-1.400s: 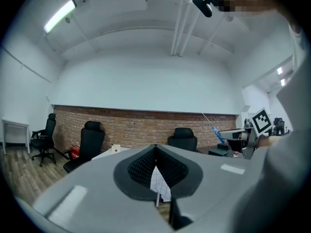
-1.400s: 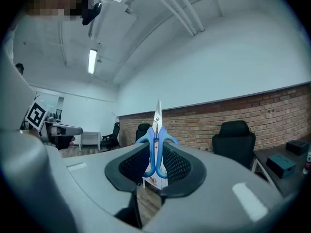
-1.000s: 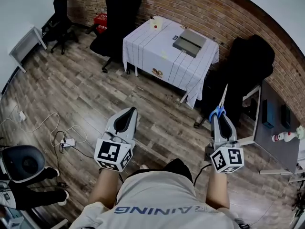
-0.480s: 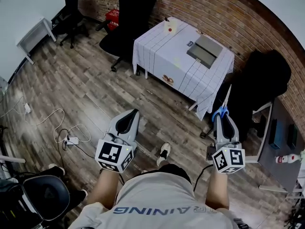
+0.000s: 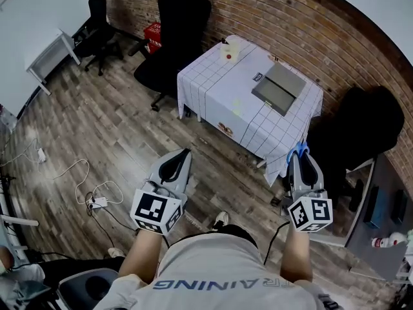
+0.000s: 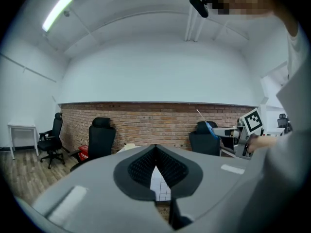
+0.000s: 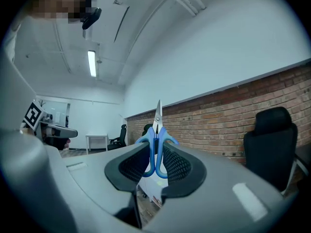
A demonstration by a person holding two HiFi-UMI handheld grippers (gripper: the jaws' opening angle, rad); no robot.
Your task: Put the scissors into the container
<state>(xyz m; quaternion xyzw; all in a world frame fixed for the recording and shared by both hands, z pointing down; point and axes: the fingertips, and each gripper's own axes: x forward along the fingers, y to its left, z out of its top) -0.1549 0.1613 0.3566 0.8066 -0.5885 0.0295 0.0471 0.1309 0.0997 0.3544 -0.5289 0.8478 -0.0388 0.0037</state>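
Blue-handled scissors [image 5: 299,150] stand blade-forward in my right gripper [image 5: 301,156], which is shut on their handles. In the right gripper view the scissors [image 7: 156,130] sit upright between the pads, blades closed and pointing up. The container, a flat grey box [image 5: 279,88], lies on a table with a white checked cloth [image 5: 219,89], ahead and left of the scissors. My left gripper [image 5: 178,160] hangs over the wooden floor, shut and holding nothing; its pads meet at the tip in the left gripper view [image 6: 155,155], where the scissors [image 6: 207,124] also show at the right.
A small pale cup [image 5: 230,49] stands at the table's far corner. Black office chairs [image 5: 177,24] and a red crate [image 5: 153,34] line the brick wall. Another black chair [image 5: 371,128] and a grey desk [image 5: 387,212] are at the right. Cables [image 5: 97,196] lie on the floor at the left.
The table has drawn closer to both grippers as the person walked forward. The scissors stay held in the right gripper. The left gripper stays shut.
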